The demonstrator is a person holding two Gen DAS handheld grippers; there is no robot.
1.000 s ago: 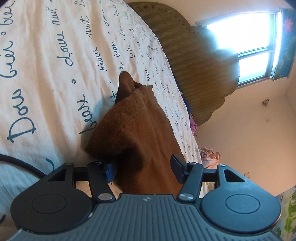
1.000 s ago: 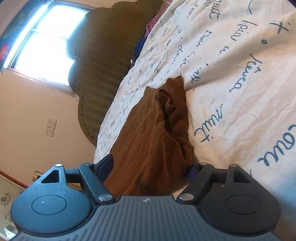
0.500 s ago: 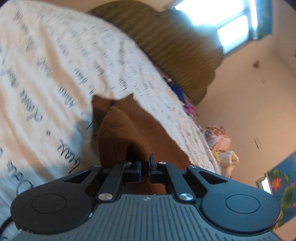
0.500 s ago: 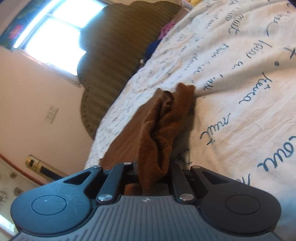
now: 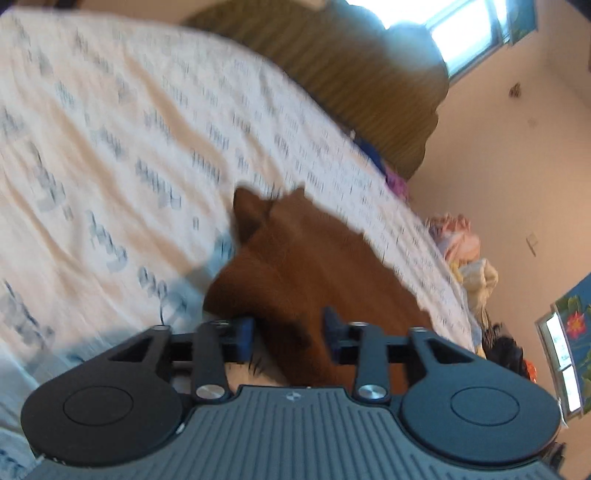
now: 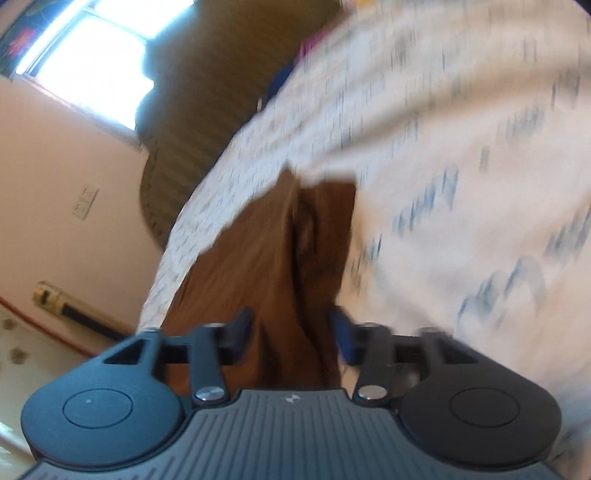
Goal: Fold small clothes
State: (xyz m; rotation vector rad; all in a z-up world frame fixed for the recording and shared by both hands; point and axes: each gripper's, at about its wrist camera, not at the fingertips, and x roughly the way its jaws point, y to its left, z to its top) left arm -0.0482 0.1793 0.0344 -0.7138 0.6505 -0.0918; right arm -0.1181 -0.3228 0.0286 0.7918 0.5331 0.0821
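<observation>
Both claws just released brown garment.
Left gripper and right gripper spread, jaws just opened; brown garment between, unpinched, on bedsheet; fold likely laid.

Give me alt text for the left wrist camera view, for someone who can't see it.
A brown garment lies bunched on a white bedsheet printed with blue script, seen through motion blur. The left gripper fills the foreground, fingers apart, with cloth between them. Behind are an olive headboard and a bright window.
</observation>
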